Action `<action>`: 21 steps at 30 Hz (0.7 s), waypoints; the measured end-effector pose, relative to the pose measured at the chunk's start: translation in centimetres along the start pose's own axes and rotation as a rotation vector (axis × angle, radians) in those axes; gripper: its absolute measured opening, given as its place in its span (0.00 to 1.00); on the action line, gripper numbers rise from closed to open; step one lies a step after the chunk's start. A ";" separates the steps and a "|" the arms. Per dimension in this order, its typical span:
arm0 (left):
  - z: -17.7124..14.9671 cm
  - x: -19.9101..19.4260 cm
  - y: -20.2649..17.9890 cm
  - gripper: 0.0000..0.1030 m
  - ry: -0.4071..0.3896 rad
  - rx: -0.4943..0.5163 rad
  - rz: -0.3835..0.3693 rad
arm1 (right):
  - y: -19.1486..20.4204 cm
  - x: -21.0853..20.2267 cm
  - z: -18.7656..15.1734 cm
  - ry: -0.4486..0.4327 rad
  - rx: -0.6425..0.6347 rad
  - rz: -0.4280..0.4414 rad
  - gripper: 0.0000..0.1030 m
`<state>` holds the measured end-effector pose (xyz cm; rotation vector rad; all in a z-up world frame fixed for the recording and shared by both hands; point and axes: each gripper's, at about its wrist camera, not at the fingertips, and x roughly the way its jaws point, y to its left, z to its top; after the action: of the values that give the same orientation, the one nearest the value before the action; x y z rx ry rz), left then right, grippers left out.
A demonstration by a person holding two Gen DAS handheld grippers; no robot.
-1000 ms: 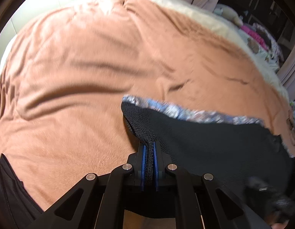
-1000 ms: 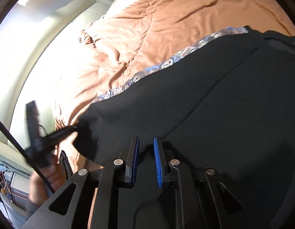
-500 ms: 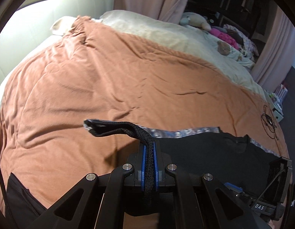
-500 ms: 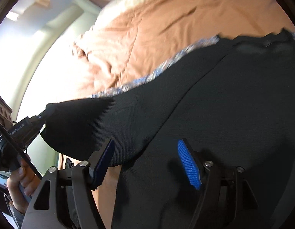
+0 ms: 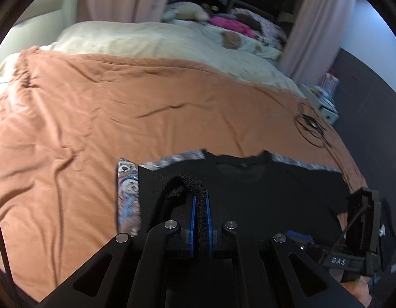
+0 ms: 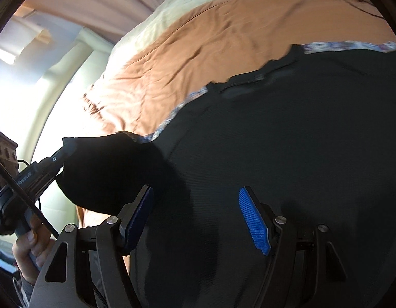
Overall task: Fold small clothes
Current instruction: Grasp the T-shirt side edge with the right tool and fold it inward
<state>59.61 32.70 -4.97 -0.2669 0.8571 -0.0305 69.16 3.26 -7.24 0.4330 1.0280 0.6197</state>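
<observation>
Dim room, strong fisheye bend, slight motion blur

Daylight blows out white at the left edge of the right wrist view; the black shirt (image 6: pixel 287 154) loses detail in shadow, and the orange blanket (image 5: pixel 121 107) edges smear softly toward the dark round rim.

The shirt (image 5: pixel 262 184) lies on the bedspread (image 5: pixel 121 118), over a patterned cloth (image 5: pixel 128 192) showing at its left edge. Behind the bedspread lie pillows (image 5: pixel 151 41); cables (image 5: pixel 310 125) rest right of the shirt's collar.
</observation>
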 end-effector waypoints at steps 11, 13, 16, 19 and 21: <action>-1.7 -0.1 0.6 0.61 0.021 -0.009 0.001 | 0.1 -0.7 0.0 -0.007 -0.078 -0.088 0.76; -2.2 -0.4 2.4 0.61 0.031 -0.033 0.038 | 1.0 -0.8 -0.2 0.009 -0.098 -0.079 0.76; -3.5 -0.5 4.9 0.61 0.059 -0.058 0.088 | 2.5 0.0 -0.7 0.024 -0.145 -0.090 0.76; -5.3 -0.3 7.2 0.61 0.091 -0.086 0.116 | 4.0 1.2 -1.5 0.051 -0.220 -0.098 0.76; -6.3 0.0 8.3 0.59 0.108 -0.096 0.127 | 5.2 2.3 -2.1 0.071 -0.275 -0.113 0.76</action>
<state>54.17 39.32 -10.92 -0.3028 0.9834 0.1160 66.80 8.79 -6.58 0.1121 1.0097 0.6678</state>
